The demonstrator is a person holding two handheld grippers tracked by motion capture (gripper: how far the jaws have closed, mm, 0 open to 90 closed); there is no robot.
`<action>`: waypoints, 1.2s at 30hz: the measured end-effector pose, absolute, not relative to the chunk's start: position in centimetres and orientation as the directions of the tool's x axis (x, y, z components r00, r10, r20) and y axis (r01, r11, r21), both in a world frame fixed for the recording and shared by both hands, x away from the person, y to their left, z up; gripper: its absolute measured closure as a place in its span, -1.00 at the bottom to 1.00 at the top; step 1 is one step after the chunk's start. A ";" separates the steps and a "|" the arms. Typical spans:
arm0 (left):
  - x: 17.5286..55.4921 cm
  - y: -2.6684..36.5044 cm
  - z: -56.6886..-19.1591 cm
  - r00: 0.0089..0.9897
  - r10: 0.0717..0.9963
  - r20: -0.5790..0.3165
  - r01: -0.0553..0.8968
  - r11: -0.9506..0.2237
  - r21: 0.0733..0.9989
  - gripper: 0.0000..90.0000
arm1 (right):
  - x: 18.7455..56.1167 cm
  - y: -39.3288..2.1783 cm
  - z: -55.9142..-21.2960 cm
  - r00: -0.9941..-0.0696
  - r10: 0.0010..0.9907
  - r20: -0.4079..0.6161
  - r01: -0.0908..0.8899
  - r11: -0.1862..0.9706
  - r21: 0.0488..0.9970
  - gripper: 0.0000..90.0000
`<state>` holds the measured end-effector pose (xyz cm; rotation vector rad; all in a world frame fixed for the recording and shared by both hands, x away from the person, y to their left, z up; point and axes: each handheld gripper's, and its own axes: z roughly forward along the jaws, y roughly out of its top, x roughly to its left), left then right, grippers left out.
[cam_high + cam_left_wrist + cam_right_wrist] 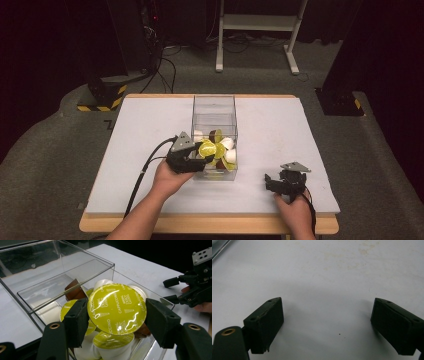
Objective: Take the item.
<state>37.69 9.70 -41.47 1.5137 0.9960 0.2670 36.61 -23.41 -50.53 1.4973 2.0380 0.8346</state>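
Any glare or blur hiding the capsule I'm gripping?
Left gripper view: glare streaks on the capsule lid, print legible, left gripper sharp. High view: dim, soft; capsule a yellow blob at the box. Right gripper view: sharp, soft shadow on table.

It looked like a lab or recording studio rather than a home. Black curtains [395, 55] closed off the dark room, and grey carpet [50, 150] covered the floor. Beyond the far edge of the bench [280, 125], a white metal stand [260, 30] stood among loose cables [167, 65]. Near the far left corner sat a black base with yellow hazard stripes [102, 95].
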 end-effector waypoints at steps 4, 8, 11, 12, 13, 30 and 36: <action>37.7 10.0 -41.2 0.602 0.703 -0.380 0.422 0.124 0.898 -0.16 | 36.6 -23.4 -50.5 -0.291 0.957 -0.020 0.668 0.218 0.712 -0.75; 37.8 10.2 -41.0 0.597 0.702 -0.389 0.422 0.137 0.896 -0.16 | 36.6 -23.4 -50.5 -0.292 0.956 -0.021 0.667 0.219 0.712 -0.75; 37.8 10.4 -40.9 0.597 0.703 -0.387 0.420 0.137 0.897 -0.16 | 36.6 -23.4 -50.5 -0.292 0.956 -0.021 0.667 0.219 0.712 -0.75; 37.8 10.4 -40.9 0.595 0.701 -0.393 0.421 0.145 0.896 -0.16 | 36.6 -23.4 -50.5 -0.292 0.956 -0.021 0.667 0.220 0.712 -0.75; 37.8 10.5 -40.8 0.592 0.704 -0.392 0.418 0.147 0.896 -0.16 | 36.6 -23.4 -50.5 -0.292 0.956 -0.021 0.667 0.219 0.712 -0.75; 38.0 12.8 -40.6 0.570 0.724 -0.388 0.407 0.161 0.899 -0.16 | 36.6 -23.4 -50.5 -0.293 0.956 -0.021 0.667 0.220 0.712 -0.75; 38.1 13.9 -40.8 0.552 0.735 -0.393 0.407 0.173 0.897 -0.16 | 36.6 -23.4 -50.5 -0.292 0.956 -0.021 0.667 0.219 0.712 -0.75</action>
